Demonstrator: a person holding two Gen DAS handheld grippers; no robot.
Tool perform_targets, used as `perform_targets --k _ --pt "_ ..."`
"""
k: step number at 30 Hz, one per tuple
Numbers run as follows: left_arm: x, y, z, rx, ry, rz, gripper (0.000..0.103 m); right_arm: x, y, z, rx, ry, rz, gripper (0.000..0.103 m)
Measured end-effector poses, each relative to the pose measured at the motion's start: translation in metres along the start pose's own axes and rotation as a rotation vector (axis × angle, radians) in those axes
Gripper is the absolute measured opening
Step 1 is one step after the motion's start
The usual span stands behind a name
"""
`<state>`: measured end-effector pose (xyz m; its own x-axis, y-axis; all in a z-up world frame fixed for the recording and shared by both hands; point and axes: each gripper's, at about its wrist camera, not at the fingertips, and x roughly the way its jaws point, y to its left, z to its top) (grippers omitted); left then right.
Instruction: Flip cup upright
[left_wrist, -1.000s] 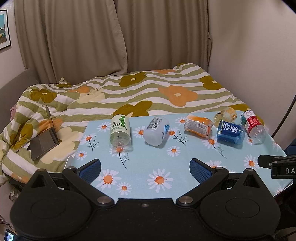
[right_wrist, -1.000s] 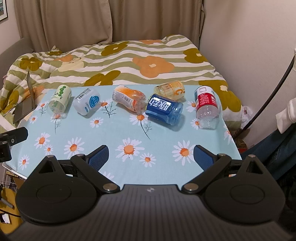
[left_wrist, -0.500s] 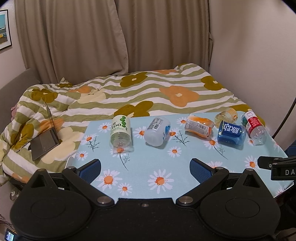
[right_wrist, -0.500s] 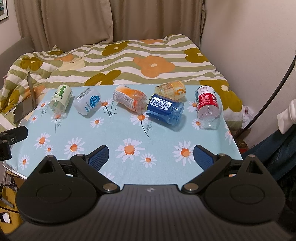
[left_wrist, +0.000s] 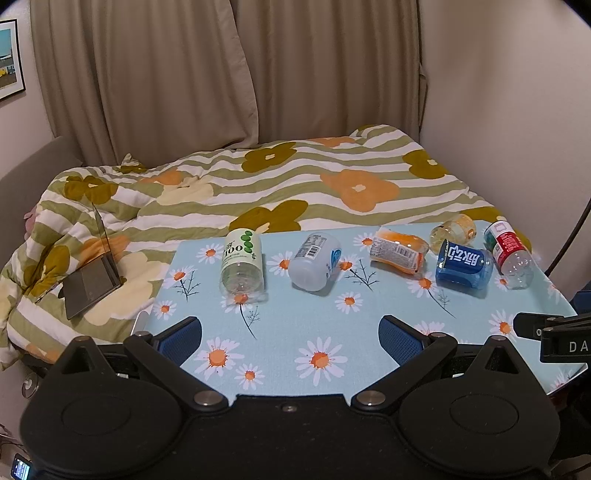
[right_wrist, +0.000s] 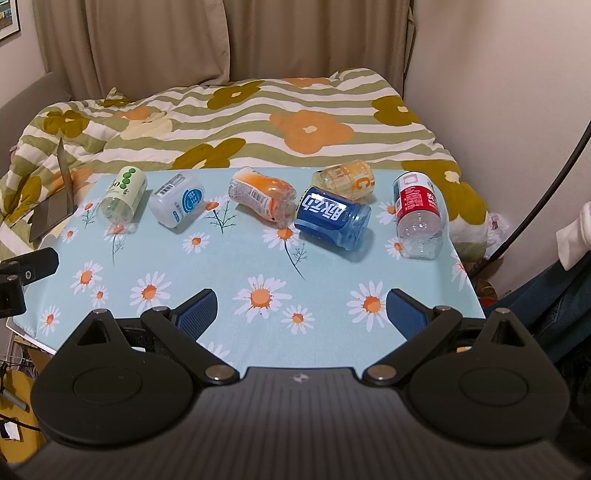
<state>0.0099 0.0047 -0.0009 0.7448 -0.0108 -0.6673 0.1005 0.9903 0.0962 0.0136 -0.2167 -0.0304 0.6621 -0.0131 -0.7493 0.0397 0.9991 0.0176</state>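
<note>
Six cups on their sides across the far half of the table (right_wrist: 332, 332), well ahead of both sets of fingers, none upright yet. Green cup (left_wrist: 242, 258) just ahead of the left gripper (left_wrist: 290, 336), blue cup (right_wrist: 330, 218) ahead of the right gripper (right_wrist: 301, 314). Both spread wide, empty, hovering level over the near edge, probably staged for a first pick.

Bare tablecloth (right_wrist: 229, 258) before toppled cups (right_wrist: 332, 218)
</note>
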Motion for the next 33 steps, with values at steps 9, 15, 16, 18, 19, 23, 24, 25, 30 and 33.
perform_targets --k 9,15,16,18,19,23,24,25,30,33 --pt "-0.001 -0.001 -0.001 -0.007 0.004 0.007 0.103 0.000 -0.001 0.000 0.001 0.001 -0.001 0.103" --pt "-0.001 -0.010 0.004 -0.017 0.013 0.005 0.103 -0.001 -0.003 0.005 0.000 0.004 0.032 0.103" --pt "-0.001 -0.012 0.005 -0.015 0.013 0.004 0.103 -0.002 -0.002 0.006 -0.004 0.001 0.039 0.103" --pt "0.000 -0.016 0.006 -0.006 0.015 0.004 0.103 -0.003 -0.002 0.008 -0.027 -0.012 0.057 0.103" --pt "0.001 -0.018 0.006 -0.001 0.011 0.007 0.103 -0.002 -0.003 0.010 -0.045 -0.018 0.064 0.103" --pt "0.007 -0.025 0.006 0.004 0.011 0.038 0.103 0.002 -0.007 0.017 -0.142 -0.056 0.080 0.103" --pt "0.009 -0.025 0.007 0.000 0.013 0.043 0.103 0.004 -0.013 0.020 -0.170 -0.072 0.089 0.103" --pt "0.010 -0.025 0.007 -0.004 0.013 0.045 0.103 0.007 -0.014 0.023 -0.197 -0.086 0.093 0.103" --pt "0.025 -0.018 0.014 -0.026 0.041 0.044 0.103 0.029 -0.014 0.049 -0.248 -0.057 0.165 0.103" --pt "0.042 -0.010 0.019 -0.041 0.059 0.042 0.103 0.048 -0.008 0.065 -0.277 -0.042 0.188 0.103"
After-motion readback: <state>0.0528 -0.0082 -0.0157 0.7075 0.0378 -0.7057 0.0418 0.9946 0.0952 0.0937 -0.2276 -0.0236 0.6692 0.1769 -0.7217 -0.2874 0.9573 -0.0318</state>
